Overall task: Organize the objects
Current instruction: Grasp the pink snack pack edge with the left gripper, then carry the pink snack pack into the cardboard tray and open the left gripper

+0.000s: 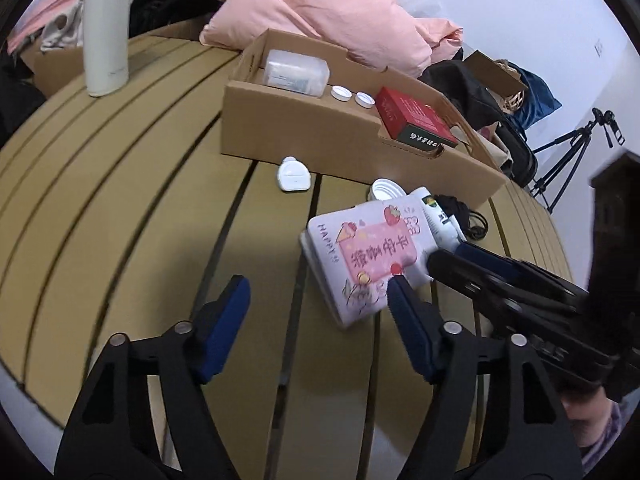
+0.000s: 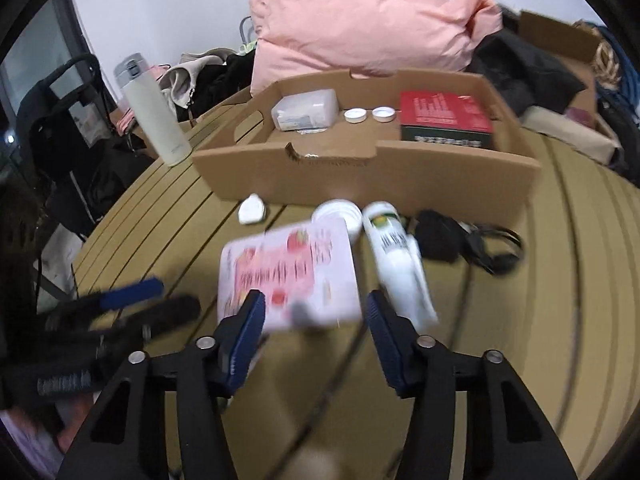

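A white and pink decorated box (image 1: 366, 256) lies tilted on the slatted table; it also shows, blurred, in the right wrist view (image 2: 290, 272). My left gripper (image 1: 318, 300) is open, its right finger beside the box's near corner. My right gripper (image 2: 314, 312) is open with its fingers on either side of the box's near edge; it shows in the left wrist view (image 1: 464, 256). A white tube (image 2: 394, 258), a white lid (image 2: 338, 212) and a small white case (image 2: 252, 210) lie nearby. A cardboard tray (image 2: 440, 176) holds a red box (image 2: 444, 114), a clear plastic box (image 2: 306, 110) and two white caps (image 2: 355, 115).
A white flask (image 2: 154, 114) stands at the table's far left. Black cables (image 2: 468, 242) lie right of the tube. Pink bedding (image 2: 360, 20), dark clothes and bags are piled behind the tray. A tripod (image 1: 572, 156) stands at the right.
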Motion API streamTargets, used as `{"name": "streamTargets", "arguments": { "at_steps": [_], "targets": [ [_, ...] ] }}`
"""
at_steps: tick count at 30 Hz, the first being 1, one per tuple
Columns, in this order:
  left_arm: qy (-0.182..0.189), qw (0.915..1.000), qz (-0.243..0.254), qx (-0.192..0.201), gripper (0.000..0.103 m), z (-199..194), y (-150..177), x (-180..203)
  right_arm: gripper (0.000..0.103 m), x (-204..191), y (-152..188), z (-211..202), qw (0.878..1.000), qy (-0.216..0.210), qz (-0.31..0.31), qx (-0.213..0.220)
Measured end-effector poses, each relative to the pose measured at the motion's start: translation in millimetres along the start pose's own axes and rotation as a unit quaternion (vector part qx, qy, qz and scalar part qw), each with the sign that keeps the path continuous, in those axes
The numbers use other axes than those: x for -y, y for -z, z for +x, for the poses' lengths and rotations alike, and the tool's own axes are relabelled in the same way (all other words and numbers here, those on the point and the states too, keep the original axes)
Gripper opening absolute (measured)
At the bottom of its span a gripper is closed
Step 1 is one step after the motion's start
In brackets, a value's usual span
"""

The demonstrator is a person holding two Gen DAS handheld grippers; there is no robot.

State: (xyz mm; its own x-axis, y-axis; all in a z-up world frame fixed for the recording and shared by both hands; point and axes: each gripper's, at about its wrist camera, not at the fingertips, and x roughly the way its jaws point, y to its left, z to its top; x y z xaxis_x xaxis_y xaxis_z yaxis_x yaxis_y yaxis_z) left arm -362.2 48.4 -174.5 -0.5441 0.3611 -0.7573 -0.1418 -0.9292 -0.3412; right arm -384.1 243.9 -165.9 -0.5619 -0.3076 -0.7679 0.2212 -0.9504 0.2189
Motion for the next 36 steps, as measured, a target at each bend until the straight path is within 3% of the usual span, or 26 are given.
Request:
{"name": "streamTargets", "arguments": {
  "at_steps": [3,5,8,9,12,14,22,25,32,36],
  "targets": [
    [-0.009,1.0,0.001,-0.004,0.057,10.1,-1.6,0.9,0.053,-0.7,-7.4,19.3,1.0,0.025,-0.009,-0.005],
    [-0.005,0.9999,-0.005,-0.008,0.053,16.3,1.1,-0.1,0.049,0.3,-6.9,28.8,1.0,0.017,-0.006,-0.011],
    [0.016,0.9996,-0.003,-0.024,0.024,25.8,3.6,1.1,0.048,4.0,-7.1,29.3,1.0,0.001,0.003,-0.005],
    [0.02,0.9995,-0.005,-0.022,0.02,26.1,2.9,1.2,0.046,5.2,-7.2,29.8,1.0,-0.003,0.007,-0.005],
    [-0.002,0.9999,-0.002,-0.012,0.009,17.8,5.5,5.7,0.025,1.5,-5.5,21.7,1.0,0.012,0.002,-0.004],
    [-0.014,0.9998,0.017,-0.001,0.009,6.4,10.0,12.0,0.011,-3.2,-1.5,11.5,1.0,0.014,-0.005,-0.007],
    [0.021,0.9987,0.035,-0.031,0.007,-38.0,62.0,26.6,0.011,-18.8,72.1,-44.1,1.0,-0.006,0.018,-0.02],
    [0.015,0.9985,0.046,-0.024,0.004,-47.8,72.4,36.3,0.006,-13.8,94.3,-54.7,0.999,-0.011,0.047,-0.023],
    [0.012,0.9987,0.047,-0.015,0.003,-54.8,65.9,45.2,0.002,-9.9,96.2,-76.4,0.998,-0.014,0.055,-0.004],
    [0.009,0.9989,0.034,-0.03,0.0,-44.1,67.1,37.6,0.002,-10.0,95.2,-70.8,0.998,-0.014,0.055,-0.003]
  ]
}}
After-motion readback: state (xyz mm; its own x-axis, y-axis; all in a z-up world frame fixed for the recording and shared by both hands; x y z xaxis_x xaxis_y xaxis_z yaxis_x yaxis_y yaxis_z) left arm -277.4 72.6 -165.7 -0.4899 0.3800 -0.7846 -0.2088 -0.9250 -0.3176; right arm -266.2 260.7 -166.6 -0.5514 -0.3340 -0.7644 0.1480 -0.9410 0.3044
